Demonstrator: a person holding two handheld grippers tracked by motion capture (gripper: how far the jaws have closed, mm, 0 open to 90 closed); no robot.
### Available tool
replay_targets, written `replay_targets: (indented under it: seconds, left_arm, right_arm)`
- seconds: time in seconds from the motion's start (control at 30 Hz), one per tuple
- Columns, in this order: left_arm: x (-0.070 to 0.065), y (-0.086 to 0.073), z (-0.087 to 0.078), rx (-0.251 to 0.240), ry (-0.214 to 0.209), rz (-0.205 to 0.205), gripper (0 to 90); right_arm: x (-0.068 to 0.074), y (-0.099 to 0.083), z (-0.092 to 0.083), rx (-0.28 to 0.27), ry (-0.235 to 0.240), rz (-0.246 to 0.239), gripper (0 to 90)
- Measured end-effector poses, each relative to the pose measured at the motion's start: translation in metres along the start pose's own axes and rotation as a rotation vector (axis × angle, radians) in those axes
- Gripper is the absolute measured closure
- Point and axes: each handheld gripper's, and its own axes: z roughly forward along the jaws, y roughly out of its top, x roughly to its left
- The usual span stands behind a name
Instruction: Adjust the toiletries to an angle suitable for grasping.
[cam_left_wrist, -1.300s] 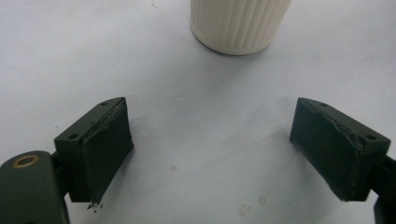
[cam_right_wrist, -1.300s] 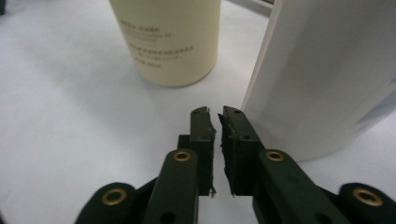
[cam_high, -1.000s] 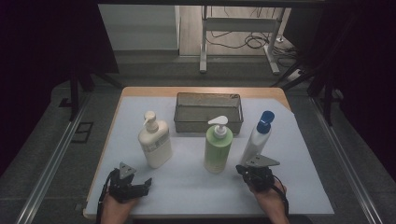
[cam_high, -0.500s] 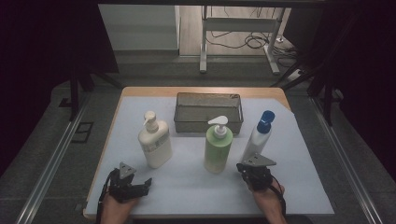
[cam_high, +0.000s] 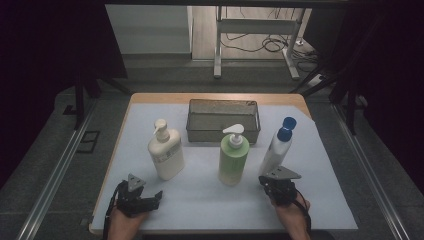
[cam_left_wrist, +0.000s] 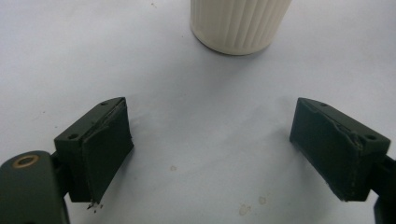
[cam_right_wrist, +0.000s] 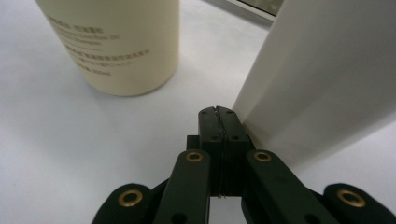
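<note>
White tabletop (cam_high: 340, 200), lower right: right gripper (cam_high: 278, 186) has edged toward the blue-capped bottle (cam_high: 276, 150).
Its jaws are pressed together beside the bottle's white base; left gripper (cam_high: 150, 199) unmoved, jaws apart.

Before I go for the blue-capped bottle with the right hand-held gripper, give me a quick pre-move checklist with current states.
1. Right hand-held gripper open for a grasp: not ok, jaws shut.
2. White blue-capped bottle upright: ok.
3. Right hand-held gripper close to that bottle: ok, beside its base.
4. Grey wire mesh basket free of items: ok.
5. Left hand-held gripper open, holding nothing: ok.
6. Green pump bottle apart from the blue-capped bottle: ok.
</note>
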Motion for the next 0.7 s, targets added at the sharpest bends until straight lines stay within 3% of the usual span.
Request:
replay_targets:
  seconds: [0.7]
  left_arm:
    - [0.000,0.000,0.000,0.000,-0.001,-0.001,12.1]
  right_arm:
    - [-0.022,-0.010,-0.009,0.016,0.017,0.018,89.5]
